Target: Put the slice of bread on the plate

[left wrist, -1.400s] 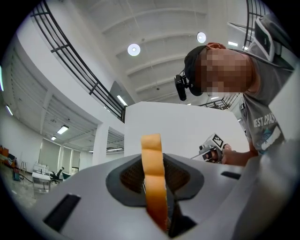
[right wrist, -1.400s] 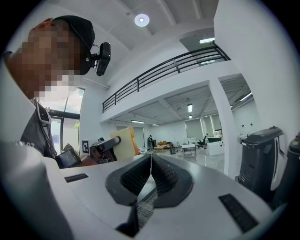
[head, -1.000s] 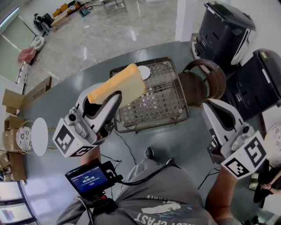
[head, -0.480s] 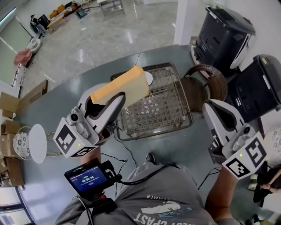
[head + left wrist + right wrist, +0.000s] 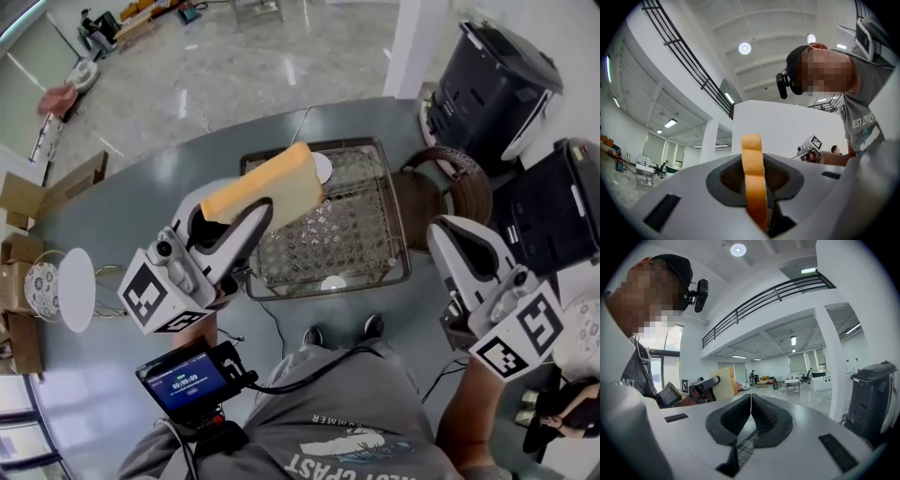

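Note:
My left gripper (image 5: 255, 214) is shut on a thick tan slice of bread (image 5: 267, 187) and holds it up on edge above the near left part of a wire basket (image 5: 389, 272). In the left gripper view the bread (image 5: 753, 183) stands upright, pinched between the jaws of the left gripper (image 5: 757, 197). My right gripper (image 5: 452, 234) hovers at the right of the table, shut on nothing; its jaws meet in the right gripper view (image 5: 751, 414). A white plate (image 5: 77, 289) stands on edge in a wire stand at the far left.
A small white disc (image 5: 322, 167) lies at the basket's far side. A brown wicker bowl (image 5: 473, 183) sits to its right, with two black appliances (image 5: 497, 80) beyond. A patterned plate (image 5: 39, 289) leans behind the white one. Cables run off the table's near edge.
Both grippers have drifted slightly forward over the table along with the person. The bread stays gripped in the left jaws and the right jaws stay shut.

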